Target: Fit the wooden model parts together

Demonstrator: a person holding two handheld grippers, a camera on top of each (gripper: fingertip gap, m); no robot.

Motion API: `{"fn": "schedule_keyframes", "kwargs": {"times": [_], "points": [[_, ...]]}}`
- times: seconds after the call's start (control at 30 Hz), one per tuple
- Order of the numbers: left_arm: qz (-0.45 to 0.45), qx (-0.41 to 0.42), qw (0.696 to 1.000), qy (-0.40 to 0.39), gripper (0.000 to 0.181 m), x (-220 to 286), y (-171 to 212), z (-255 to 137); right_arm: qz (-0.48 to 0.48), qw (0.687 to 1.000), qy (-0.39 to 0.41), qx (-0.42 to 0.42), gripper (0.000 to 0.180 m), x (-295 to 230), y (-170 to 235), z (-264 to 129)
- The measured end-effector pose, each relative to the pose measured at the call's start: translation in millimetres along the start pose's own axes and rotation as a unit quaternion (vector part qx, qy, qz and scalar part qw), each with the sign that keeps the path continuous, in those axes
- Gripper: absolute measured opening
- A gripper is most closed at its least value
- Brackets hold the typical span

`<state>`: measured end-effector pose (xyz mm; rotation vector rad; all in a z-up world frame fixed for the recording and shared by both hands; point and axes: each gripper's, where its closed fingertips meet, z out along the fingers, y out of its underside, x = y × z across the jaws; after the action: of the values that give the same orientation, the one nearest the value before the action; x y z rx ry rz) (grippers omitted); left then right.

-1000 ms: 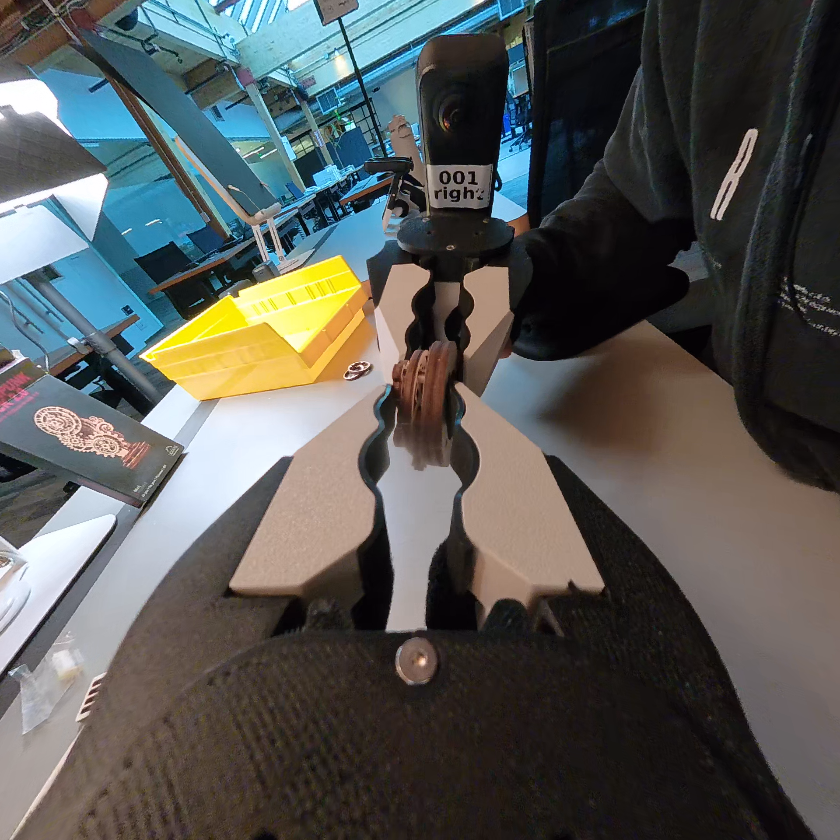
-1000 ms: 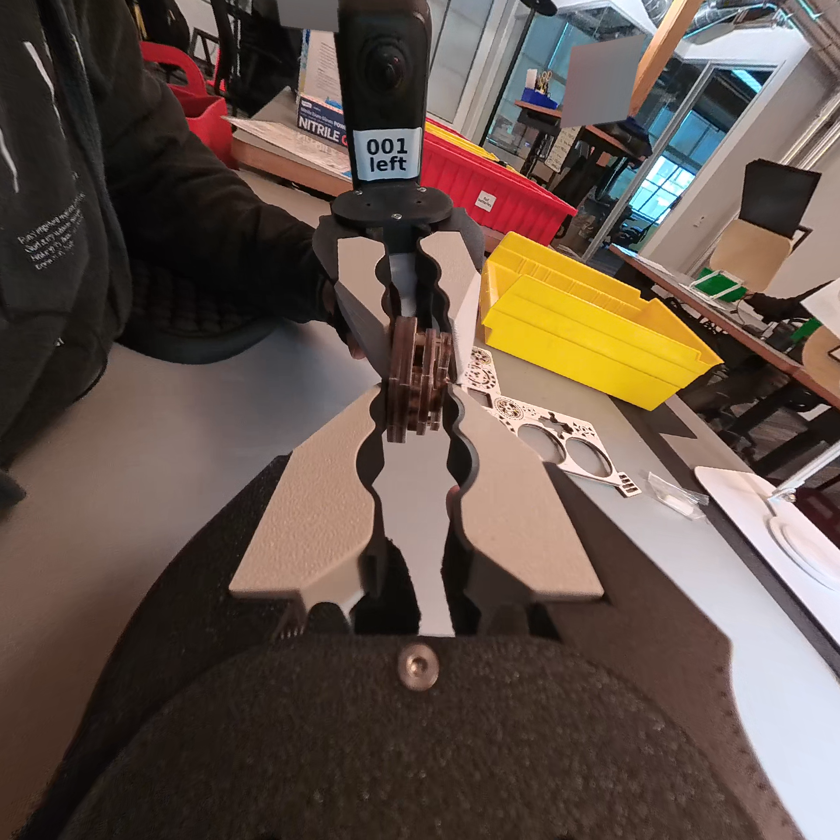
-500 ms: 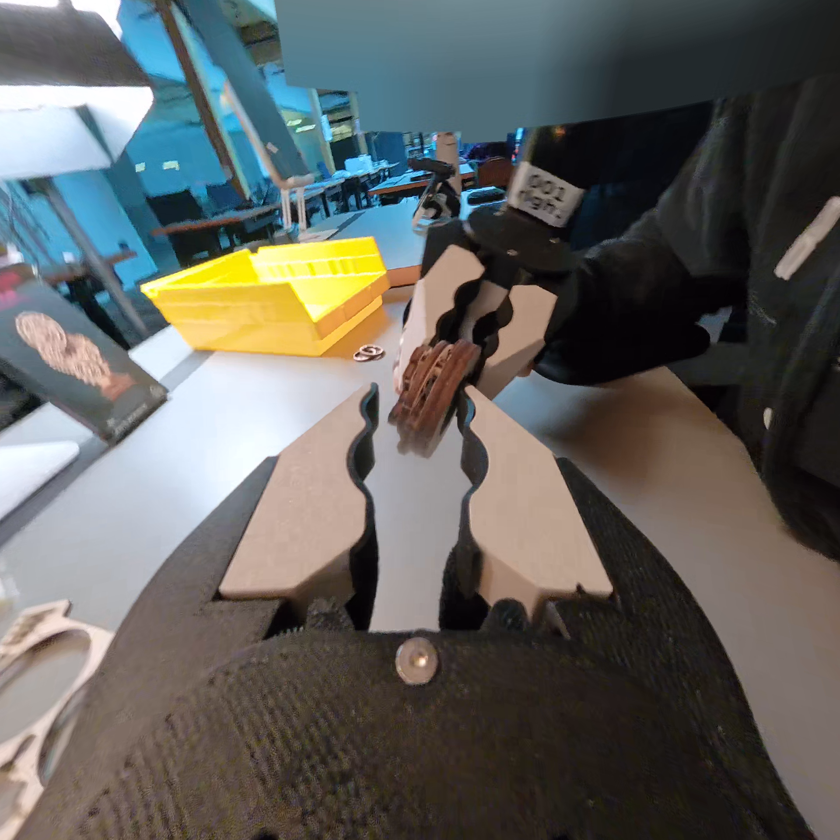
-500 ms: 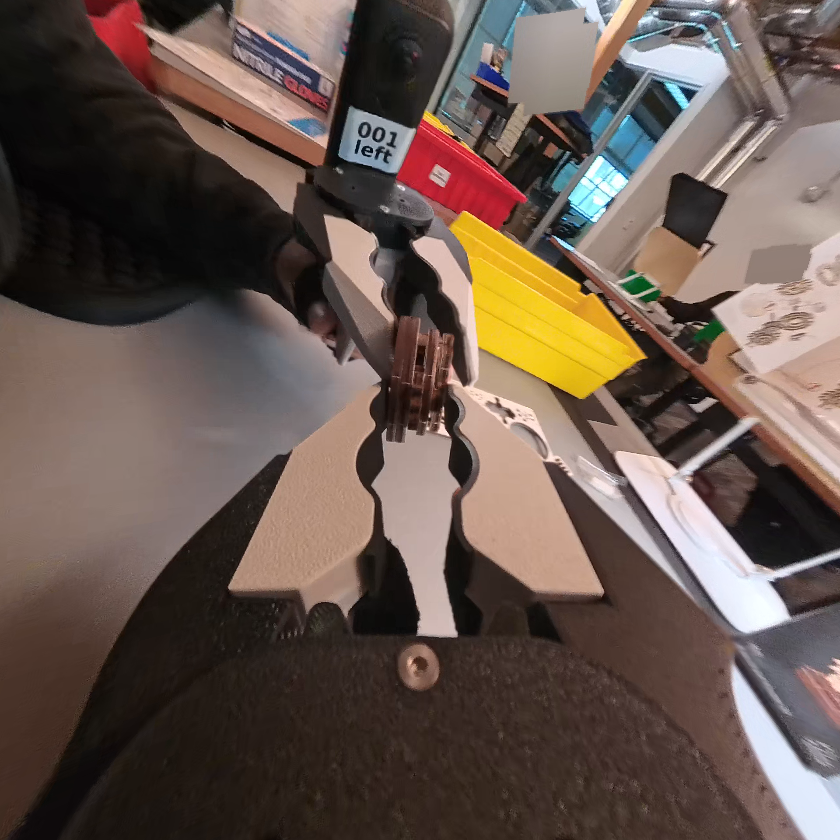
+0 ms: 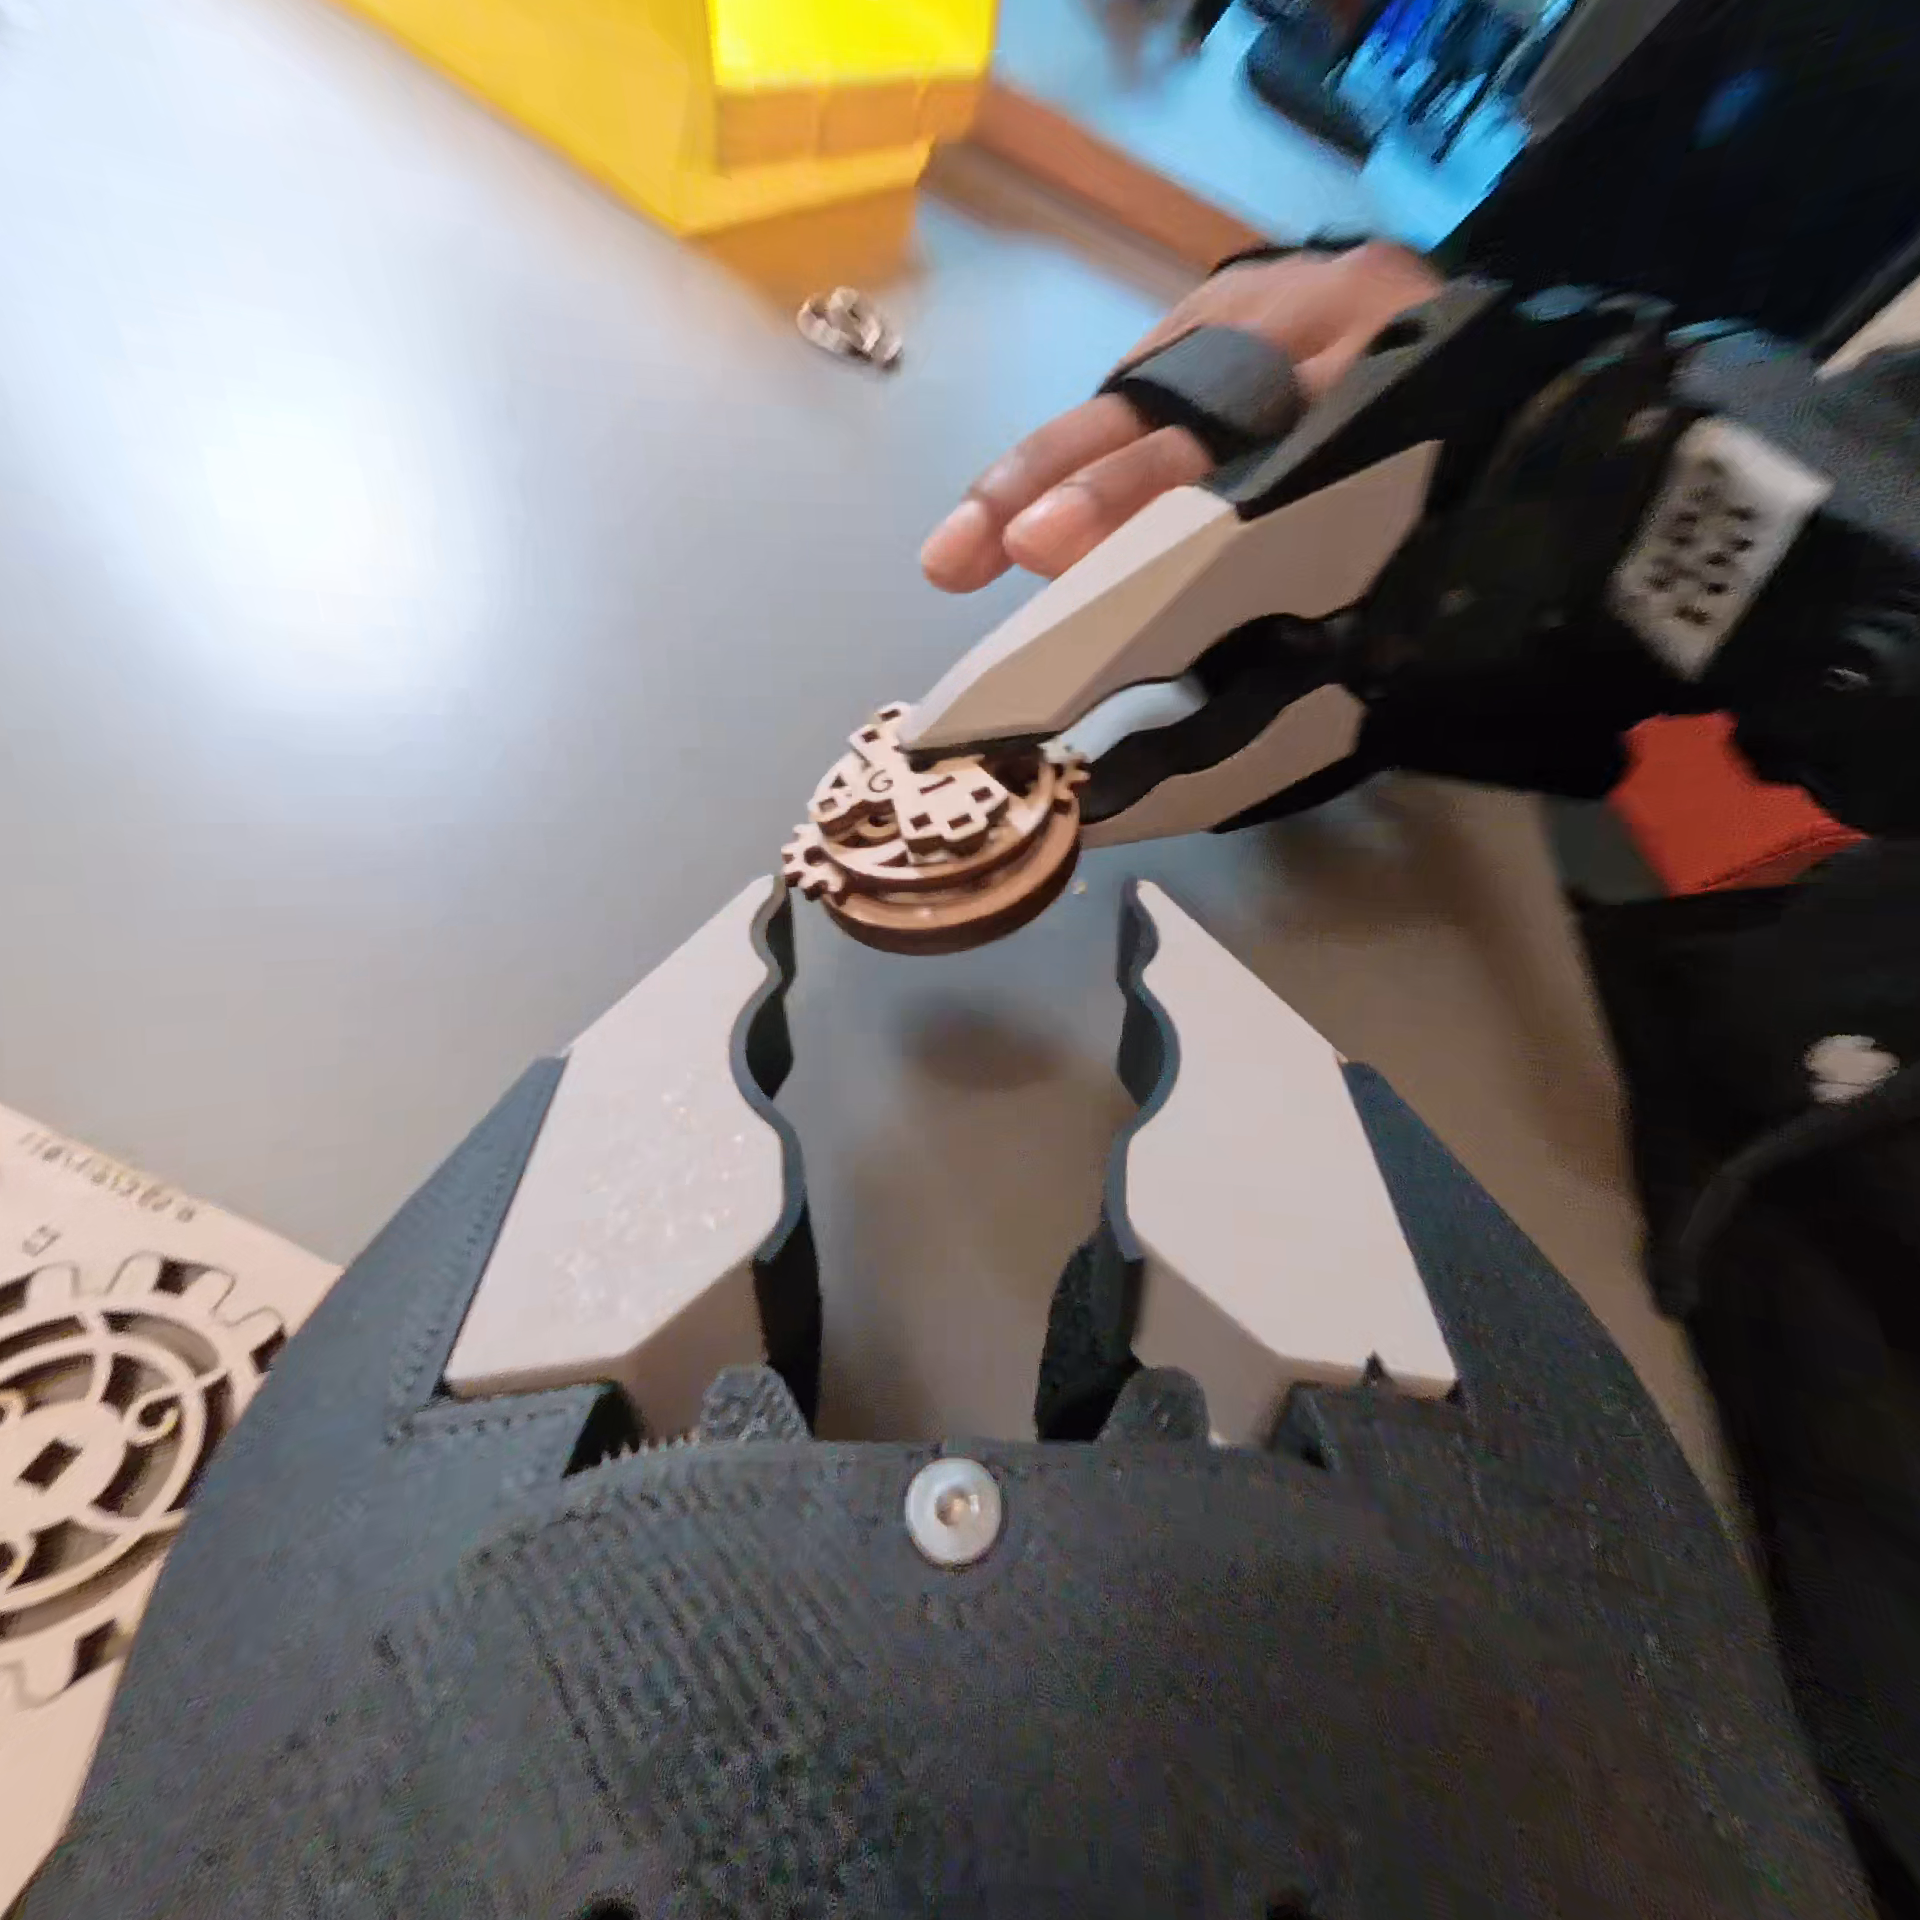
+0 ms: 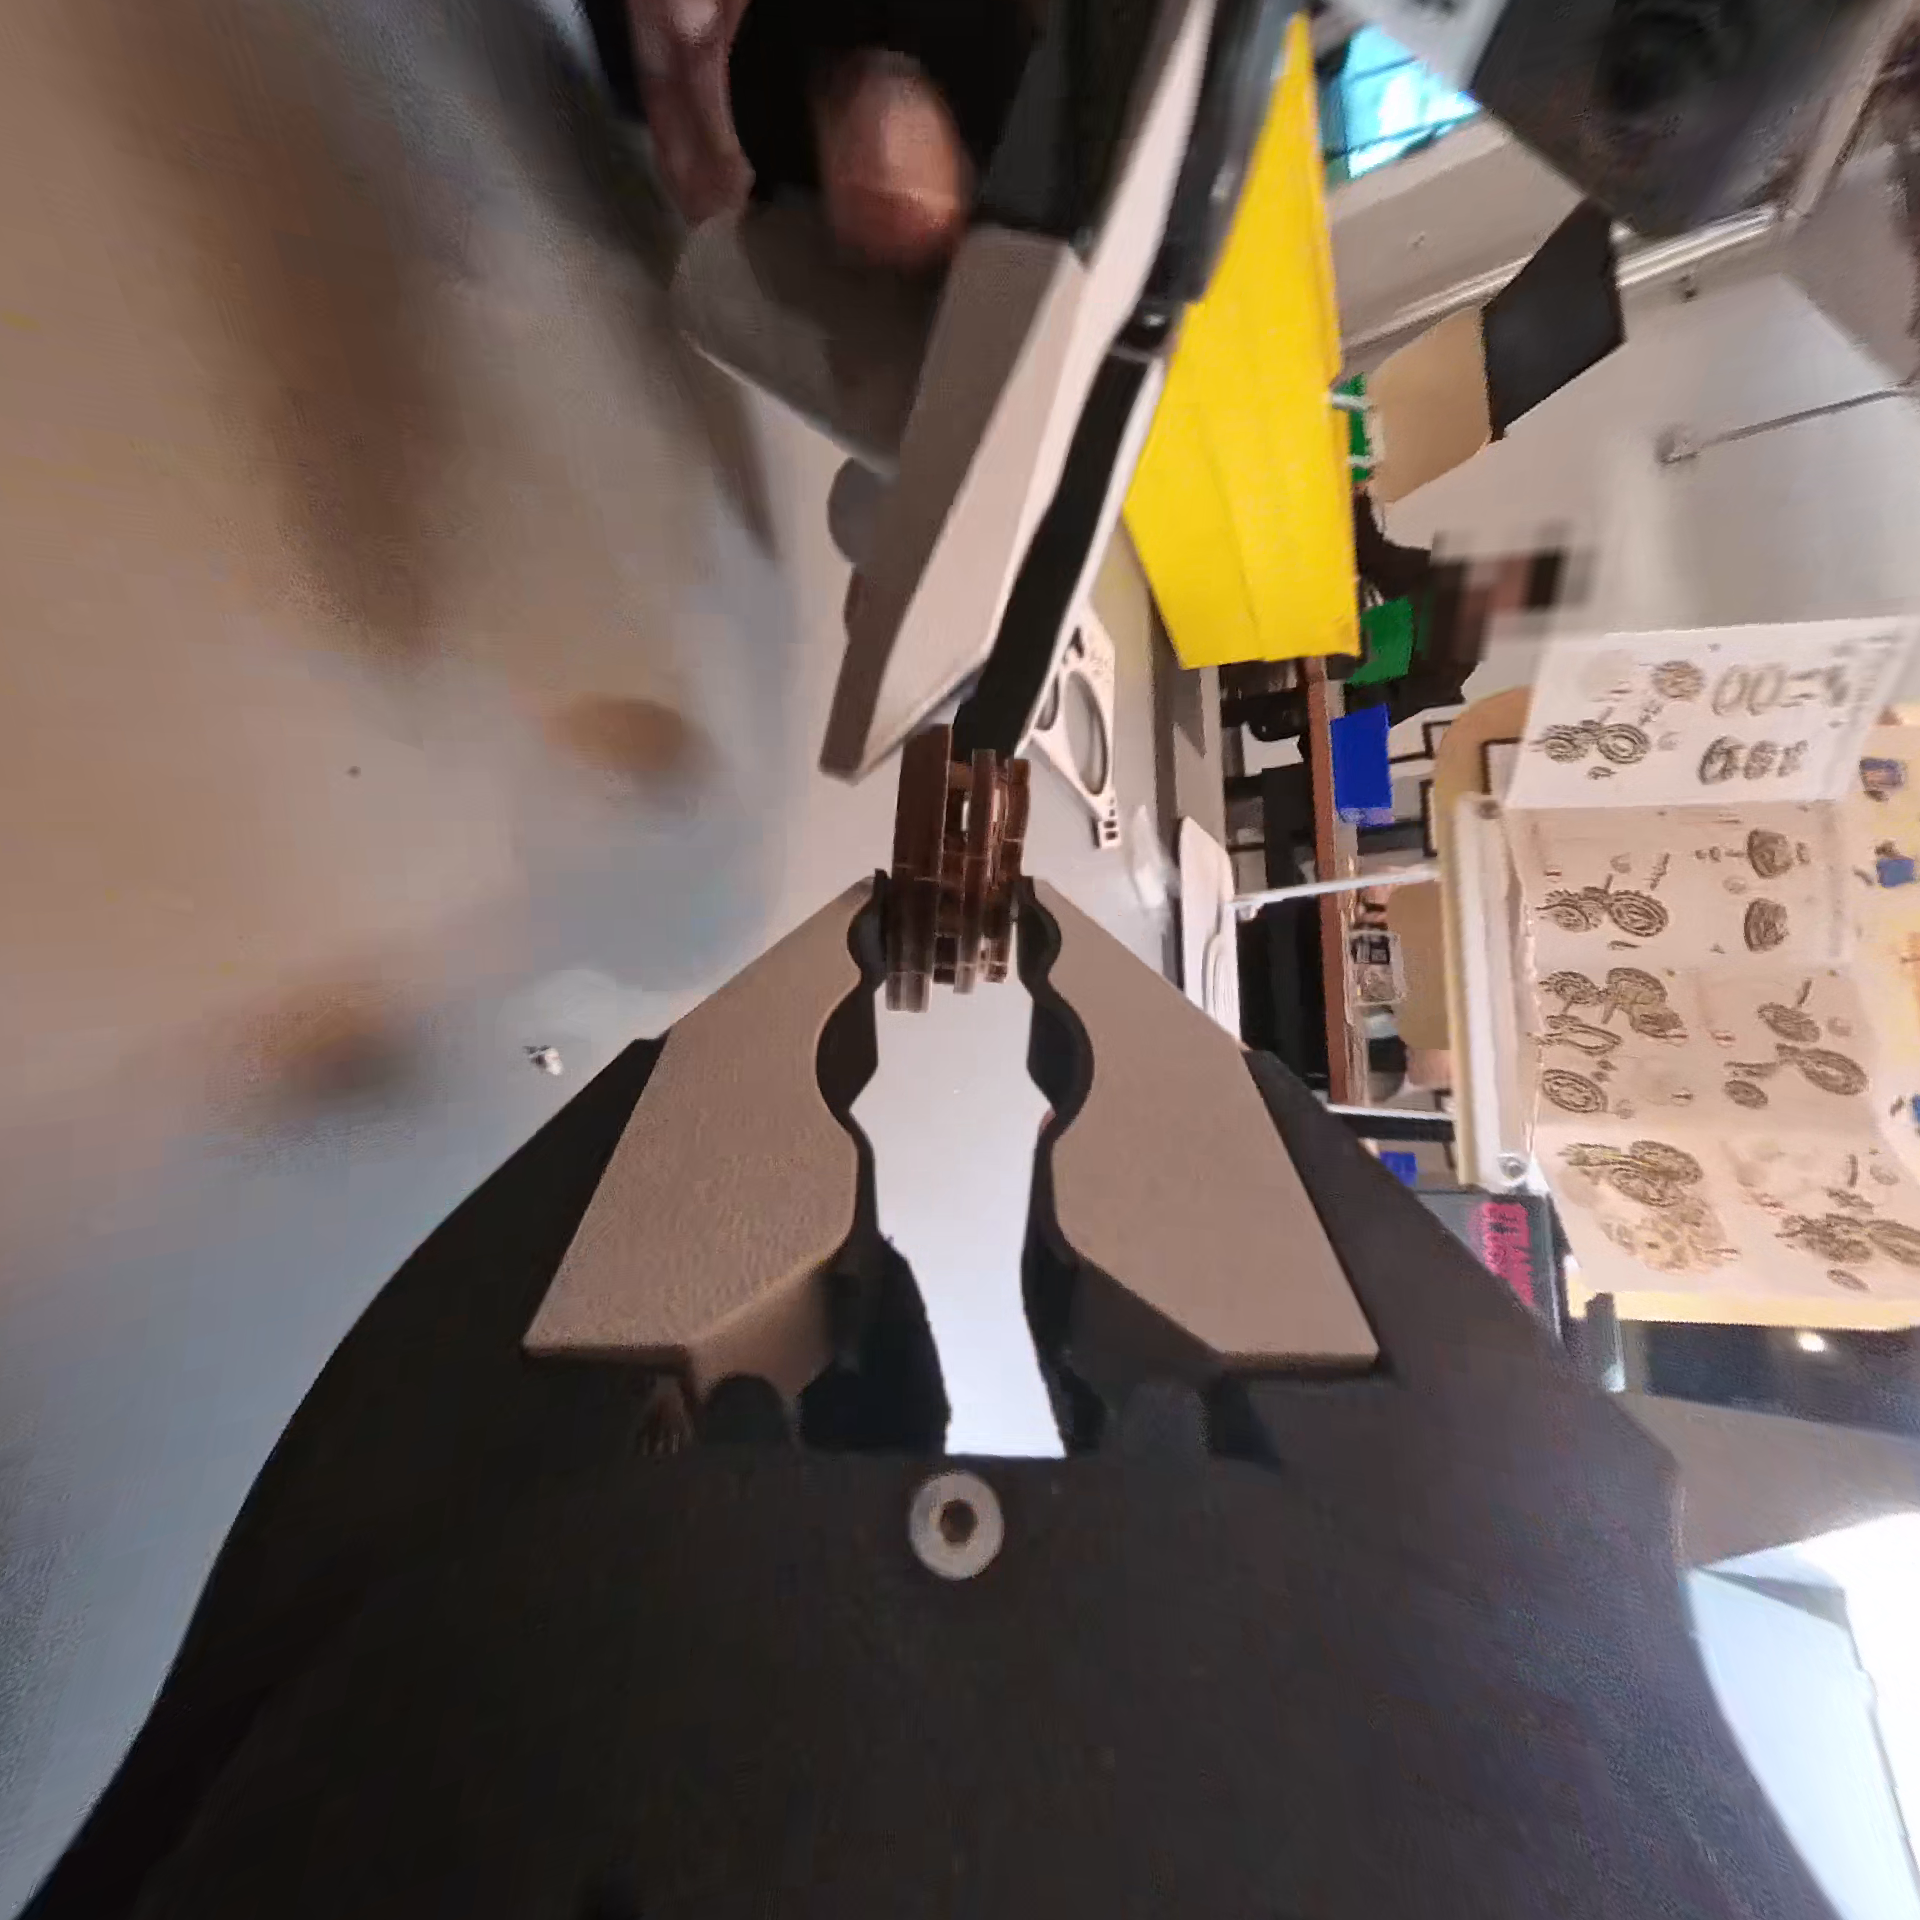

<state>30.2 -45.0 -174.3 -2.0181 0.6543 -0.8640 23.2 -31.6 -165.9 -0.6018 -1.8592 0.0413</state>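
Observation:
A round wooden gear assembly [image 5: 935, 842] of stacked brown discs hangs above the grey table [image 5: 312, 623]. My right gripper [image 6: 954, 894] is shut on it, both pads pressing its flat faces [image 6: 954, 883]; in the left wrist view this gripper [image 5: 1049, 758] comes in from the right and clamps the assembly from above and below. My left gripper [image 5: 956, 894] is open wide, its fingertips [image 5: 764, 904] just short of the assembly and holding nothing. In the right wrist view one left finger [image 6: 997, 436] reaches down next to the assembly's top edge.
A yellow bin [image 5: 810, 94] stands at the back of the table, small metal rings [image 5: 847, 324] lying in front of it. A wooden sheet with cut-out gears [image 5: 94, 1382] lies at the left. An instruction sheet [image 6: 1704, 966] stands to one side in the right wrist view.
My left gripper opened wide and let go of the gear assembly, which stays in the right gripper. The right gripper rolled over, turning the assembly flat.

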Motion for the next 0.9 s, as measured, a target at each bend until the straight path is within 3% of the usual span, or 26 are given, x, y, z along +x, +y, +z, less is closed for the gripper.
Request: {"fn": "schedule_keyframes", "kwargs": {"times": [0.13,0.27,0.33,0.5,0.7,0.9], "points": [[0.035,-0.064,0.996,-0.047,0.053,-10.9,19.0,7.8,-0.007,0.999,-0.041,-0.027,0.023,-22.2,0.5,8.4],[0.098,-0.094,0.988,-0.072,0.047,-13.2,27.9,5.8,0.093,0.989,-0.113,0.015,0.039,-31.4,-16.3,-2.4],[0.113,-0.097,0.987,-0.068,0.05,-12.0,29.3,4.2,0.171,0.972,-0.152,0.042,0.038,-27.7,-24.6,-12.1],[0.094,-0.076,0.991,-0.05,0.058,-11.6,23.5,0.9,0.311,0.924,-0.22,0.035,0.0,-2.6,-13.6,-15.8],[0.117,-0.091,0.987,-0.06,0.061,-12.7,24.9,7.6,0.365,0.857,-0.364,-0.004,0.0,-21.3,-20.3,5.5],[0.12,-0.099,0.986,-0.063,0.051,-14.0,26.6,9.3,0.338,0.842,-0.415,-0.058,0.0,-28.1,-17.8,16.0]]}}
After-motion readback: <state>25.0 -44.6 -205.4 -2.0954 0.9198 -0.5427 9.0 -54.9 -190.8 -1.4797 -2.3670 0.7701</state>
